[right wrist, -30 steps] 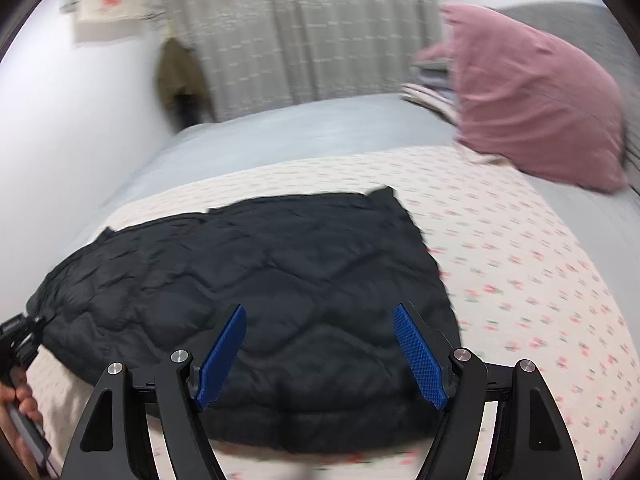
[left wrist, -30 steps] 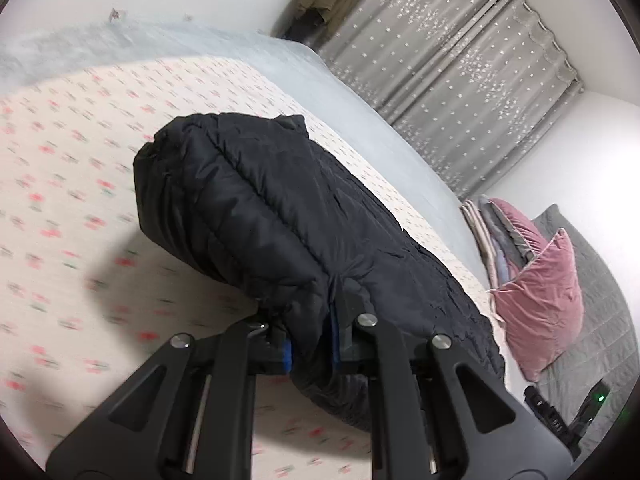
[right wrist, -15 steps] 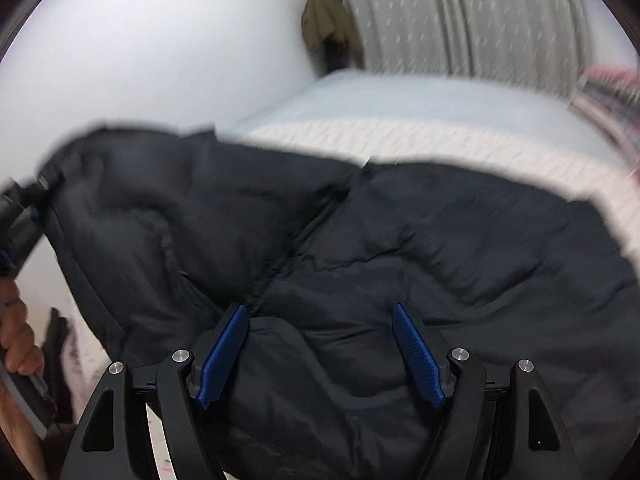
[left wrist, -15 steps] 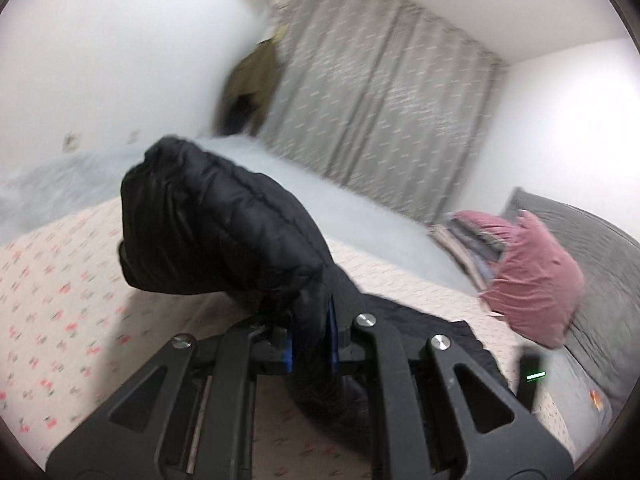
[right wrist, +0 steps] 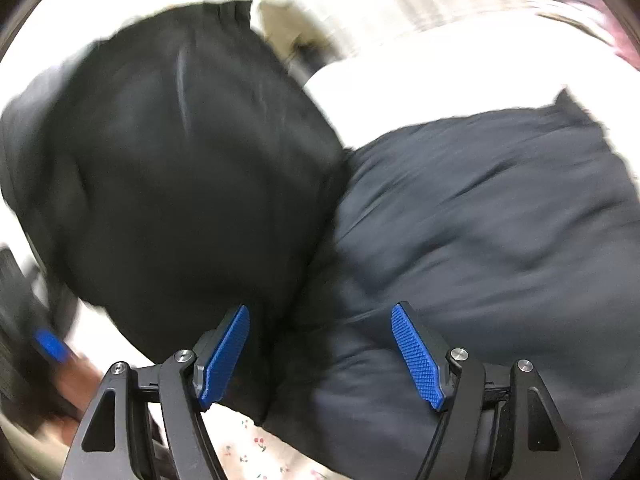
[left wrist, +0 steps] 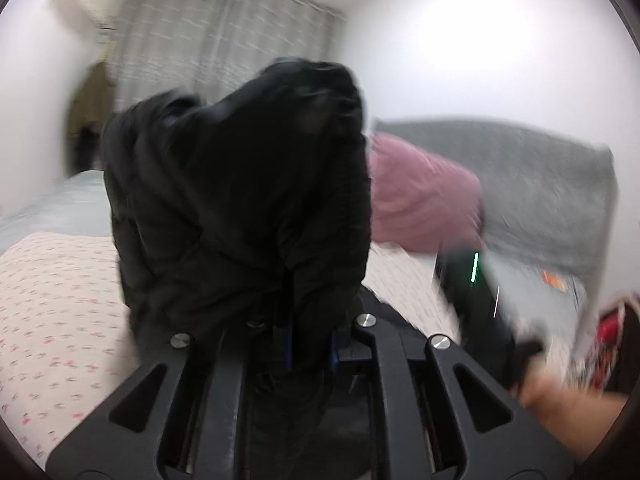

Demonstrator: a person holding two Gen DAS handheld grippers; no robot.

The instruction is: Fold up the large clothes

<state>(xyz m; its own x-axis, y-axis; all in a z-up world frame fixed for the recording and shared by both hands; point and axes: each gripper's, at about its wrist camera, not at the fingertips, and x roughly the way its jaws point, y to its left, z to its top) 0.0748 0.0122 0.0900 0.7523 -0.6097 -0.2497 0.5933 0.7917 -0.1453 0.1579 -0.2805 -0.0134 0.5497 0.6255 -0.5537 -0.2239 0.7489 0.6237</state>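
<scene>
A black quilted jacket (right wrist: pixel 480 208) lies on the floral bedsheet (left wrist: pixel 52 288). My left gripper (left wrist: pixel 309 344) is shut on one end of the jacket (left wrist: pixel 240 200) and holds it lifted, so the fabric hangs in front of the camera. In the right wrist view that lifted part (right wrist: pixel 168 160) arcs over the flat part. My right gripper (right wrist: pixel 320 352) is open, its blue pads (right wrist: pixel 416 356) just above the jacket near the fold line. Both views are blurred.
A pink pillow (left wrist: pixel 416 200) and a grey headboard (left wrist: pixel 540 184) are at the bed's far end. Grey curtains (left wrist: pixel 224 40) and a hanging coat (left wrist: pixel 88 112) are at the back. The other gripper shows in each view (left wrist: pixel 476 304) (right wrist: pixel 44 344).
My left gripper has lifted its end of the jacket and swung it over toward the pillow end. My right gripper stayed open and moved closer over the jacket.
</scene>
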